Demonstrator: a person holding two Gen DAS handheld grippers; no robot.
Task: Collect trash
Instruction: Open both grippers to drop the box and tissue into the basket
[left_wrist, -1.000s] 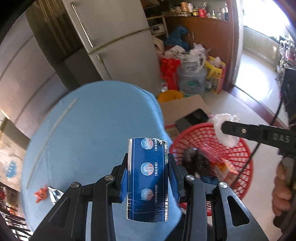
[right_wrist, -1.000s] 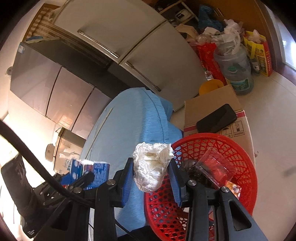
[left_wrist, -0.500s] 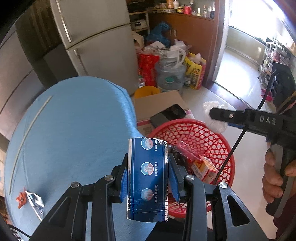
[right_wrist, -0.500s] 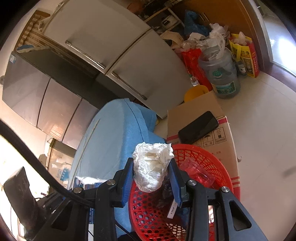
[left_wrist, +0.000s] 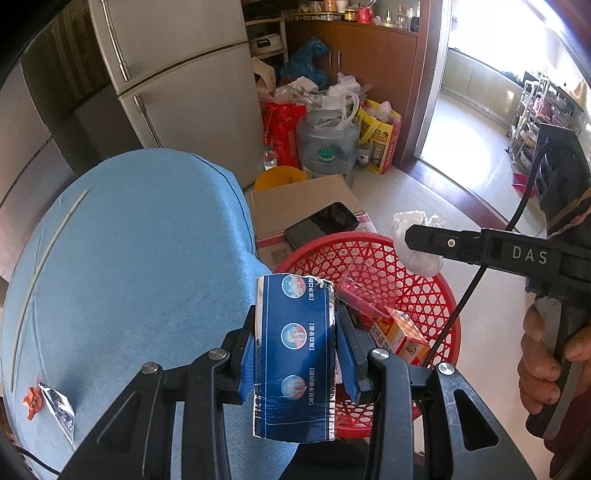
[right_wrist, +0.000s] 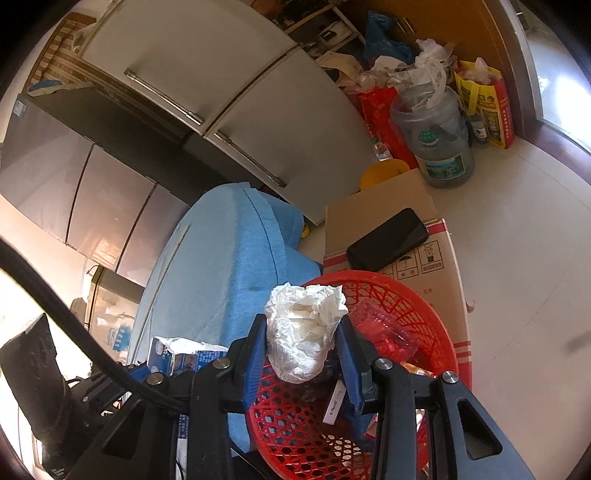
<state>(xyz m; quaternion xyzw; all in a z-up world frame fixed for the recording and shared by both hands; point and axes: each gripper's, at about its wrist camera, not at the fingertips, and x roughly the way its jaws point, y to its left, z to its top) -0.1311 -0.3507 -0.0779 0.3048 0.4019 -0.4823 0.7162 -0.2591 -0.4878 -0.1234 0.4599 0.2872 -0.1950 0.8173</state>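
Note:
My left gripper (left_wrist: 295, 363) is shut on a dark blue box (left_wrist: 294, 362) and holds it over the edge of the blue-covered table (left_wrist: 129, 266), beside the red mesh basket (left_wrist: 439, 295). My right gripper (right_wrist: 303, 354) is shut on a crumpled white paper wad (right_wrist: 304, 338) and holds it above the basket (right_wrist: 439, 332). The wad also shows in the left wrist view (left_wrist: 419, 242). The basket holds a clear plastic wrapper (left_wrist: 360, 293), an orange carton (left_wrist: 400, 336) and other scraps.
A foil wrapper with a red scrap (left_wrist: 51, 404) lies on the table at left. A cardboard box (left_wrist: 306, 206) with a black phone (left_wrist: 321, 225) on it stands behind the basket. Fridges (left_wrist: 184, 85), bags and a water jug (left_wrist: 328, 144) stand beyond.
Both grippers have kept their loads. The left gripper has swung right toward the basket; the right gripper with the wad has moved further over the basket.

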